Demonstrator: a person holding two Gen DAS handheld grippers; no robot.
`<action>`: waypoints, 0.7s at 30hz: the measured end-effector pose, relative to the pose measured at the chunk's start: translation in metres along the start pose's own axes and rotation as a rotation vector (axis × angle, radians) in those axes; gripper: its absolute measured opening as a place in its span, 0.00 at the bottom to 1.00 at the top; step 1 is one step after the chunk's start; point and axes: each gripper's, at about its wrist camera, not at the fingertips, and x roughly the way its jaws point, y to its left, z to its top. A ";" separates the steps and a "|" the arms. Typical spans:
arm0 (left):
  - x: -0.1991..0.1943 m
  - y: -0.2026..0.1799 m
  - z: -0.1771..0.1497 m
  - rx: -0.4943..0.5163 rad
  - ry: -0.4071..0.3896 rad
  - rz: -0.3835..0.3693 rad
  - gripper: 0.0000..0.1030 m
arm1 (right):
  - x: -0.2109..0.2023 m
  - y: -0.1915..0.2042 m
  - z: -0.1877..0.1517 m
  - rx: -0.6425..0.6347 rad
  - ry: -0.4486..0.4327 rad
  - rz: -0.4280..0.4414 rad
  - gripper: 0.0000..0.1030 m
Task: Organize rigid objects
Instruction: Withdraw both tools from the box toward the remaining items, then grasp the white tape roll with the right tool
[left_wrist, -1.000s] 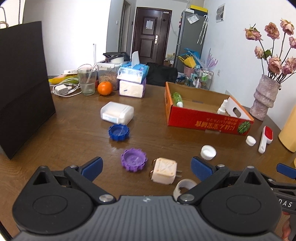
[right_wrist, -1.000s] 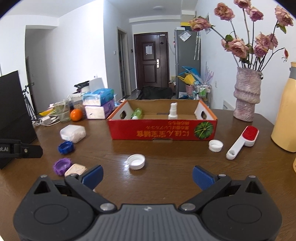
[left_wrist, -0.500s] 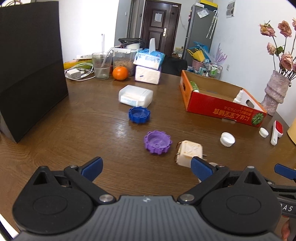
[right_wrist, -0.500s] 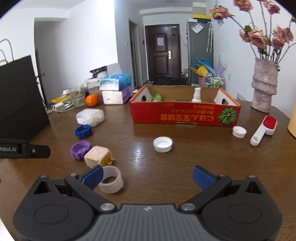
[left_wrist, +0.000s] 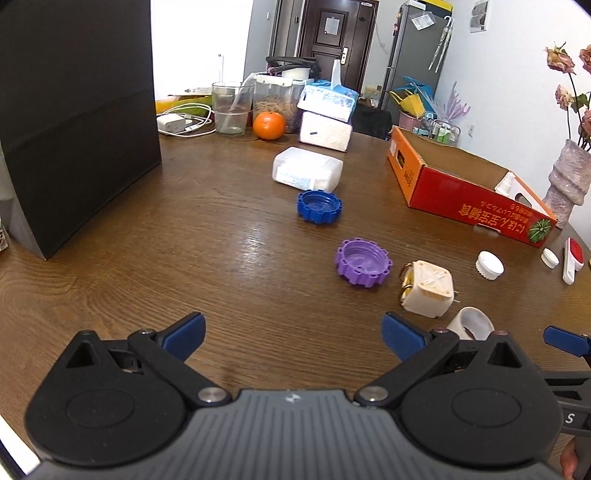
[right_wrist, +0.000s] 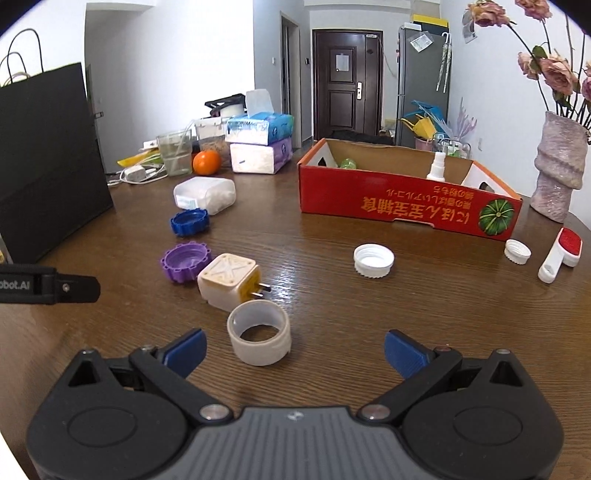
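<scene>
On the brown table lie a blue cap (left_wrist: 319, 206) (right_wrist: 189, 221), a purple cap (left_wrist: 363, 262) (right_wrist: 185, 261), a cream plug adapter (left_wrist: 427, 283) (right_wrist: 229, 280) and a white tape ring (right_wrist: 259, 332) (left_wrist: 472, 324). Two white caps (right_wrist: 373, 260) (right_wrist: 517, 251) and a red-and-white brush (right_wrist: 561, 249) lie near the red cardboard box (right_wrist: 406, 206) (left_wrist: 476, 206), which holds a spray bottle (right_wrist: 436, 167) and a green item (right_wrist: 347, 163). My left gripper (left_wrist: 293, 330) is open over bare wood, short of the purple cap. My right gripper (right_wrist: 294, 350) is open, the tape ring just ahead between its fingers.
A black paper bag (left_wrist: 74, 122) stands at the left. At the back are a white plastic container (left_wrist: 307, 173), tissue packs (left_wrist: 327, 118), an orange (left_wrist: 269, 125), a glass (left_wrist: 231, 107) and a charger with cable (left_wrist: 177, 122). A vase of dried roses (right_wrist: 559, 166) stands at the right.
Both grippers have pulled back and shifted left. The caps and adapter slid right in the left view; the tape ring has come into view before the right gripper. Nothing was picked up.
</scene>
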 end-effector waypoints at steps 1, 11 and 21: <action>0.001 0.001 0.000 -0.002 0.002 0.001 1.00 | 0.002 0.002 0.000 -0.002 0.004 -0.001 0.99; 0.009 0.008 -0.002 -0.013 0.021 0.003 1.00 | 0.031 0.012 0.002 -0.023 0.038 0.009 0.92; 0.012 0.004 -0.002 -0.008 0.027 0.010 1.00 | 0.037 0.019 0.000 -0.054 0.035 0.047 0.41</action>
